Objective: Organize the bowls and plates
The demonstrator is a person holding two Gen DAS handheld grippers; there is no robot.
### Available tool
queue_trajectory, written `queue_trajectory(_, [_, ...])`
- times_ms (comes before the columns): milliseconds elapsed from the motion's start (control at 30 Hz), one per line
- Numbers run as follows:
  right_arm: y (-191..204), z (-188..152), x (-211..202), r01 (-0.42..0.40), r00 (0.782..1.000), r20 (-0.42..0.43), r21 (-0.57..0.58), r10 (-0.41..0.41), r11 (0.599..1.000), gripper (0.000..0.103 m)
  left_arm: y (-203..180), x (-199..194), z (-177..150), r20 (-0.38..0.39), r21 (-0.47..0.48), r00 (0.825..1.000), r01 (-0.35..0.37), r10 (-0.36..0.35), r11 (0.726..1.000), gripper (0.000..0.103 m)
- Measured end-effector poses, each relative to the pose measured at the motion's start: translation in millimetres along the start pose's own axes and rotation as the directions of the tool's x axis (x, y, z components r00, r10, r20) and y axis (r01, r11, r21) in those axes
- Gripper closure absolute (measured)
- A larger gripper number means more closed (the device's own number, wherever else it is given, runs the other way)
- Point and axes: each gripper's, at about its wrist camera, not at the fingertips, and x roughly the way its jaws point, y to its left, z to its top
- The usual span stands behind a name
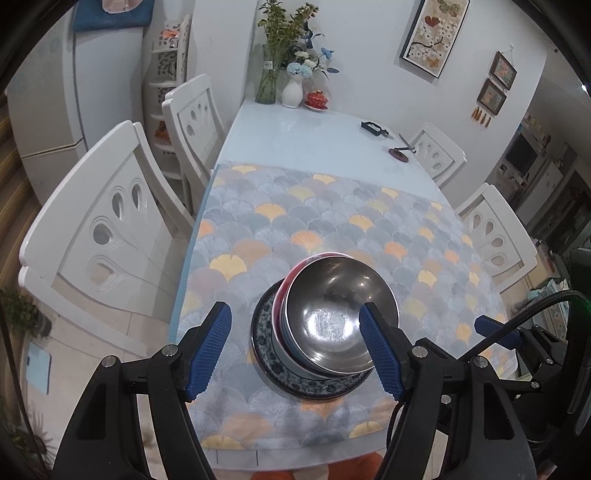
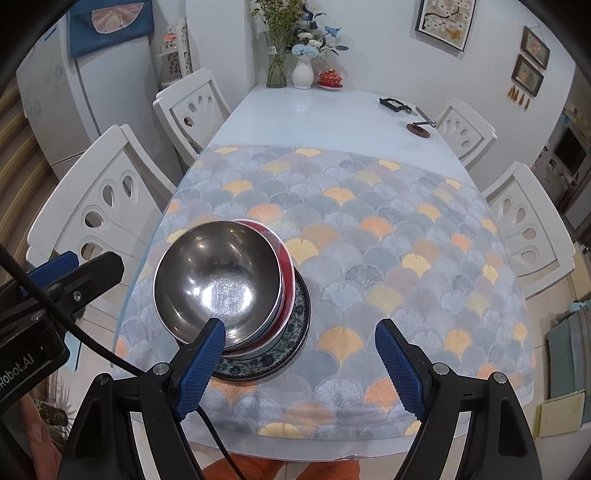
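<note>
Stack seen in both views: steel bowl (image 1: pixel 338 321) nested on a red-rimmed bowl (image 1: pixel 286 295), both sitting tilted on a blue-patterned plate (image 1: pixel 280 373). Stack is placed on the fan-pattern cloth (image 1: pixel 332 221), near the table's (image 1: pixel 295 129) near edge, toward its left side.

Left gripper (image 1: pixel 295 347): jaws held apart, nothing clamped; the stack is framed between the blue pads from above, contact cannot be confirmed. Right gripper (image 2: pixel 306 363): jaws held apart, nothing between them; its left pad overlaps the steel bowl's rim in the picture, touching cannot be told.

Only in the left wrist view: the full butterfly picture (image 1: pixel 436 35) on the wall. Only in the right wrist view: the left gripper's body at the left edge, with "Robot.AI" (image 2: pixel 16 376) readable on it, start of the word cut off. No other writing can be read.

Far end of table, both views: glass vase (image 1: pixel 266 79), white vase (image 1: pixel 292 92), red lidded cup (image 1: pixel 317 99).
</note>
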Motion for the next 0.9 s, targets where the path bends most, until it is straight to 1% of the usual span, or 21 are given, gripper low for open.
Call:
queue_trajectory(267, [-1.3, 1.1, 4.4, 0.008, 1.000, -0.008, -0.009, -0.008, 1.000, 0.022, -3.4, 5.8, 1.7, -0.012, 0.012, 1.000, -0.011, 0.011, 1.000, 0.033])
queue_trajectory(467, [-1.7, 0.3, 9.8, 0.006, 0.999, -0.034, -0.004, -0.007, 1.000, 0.022, -5.3, 9.6, 1.0, -0.027, 0.027, 0.998, -0.050, 0.051, 0.998, 0.033])
queue_trajectory(767, [2.8, -2.0, 9.9, 0.014, 0.999, -0.039, -0.034, -0.015, 0.999, 0.022, -4.1, 12.9, 0.1, -0.067, 0.031, 0.995, -0.077, 0.079, 0.997, 0.032])
queue_trajectory(900, [0.6, -2.8, 11.7, 0.002, 0.999, -0.053, -0.021, -0.003, 1.000, 0.022, -7.0, 13.6, -1.1, -0.076, 0.049, 0.992, -0.102, 0.106, 0.994, 0.032])
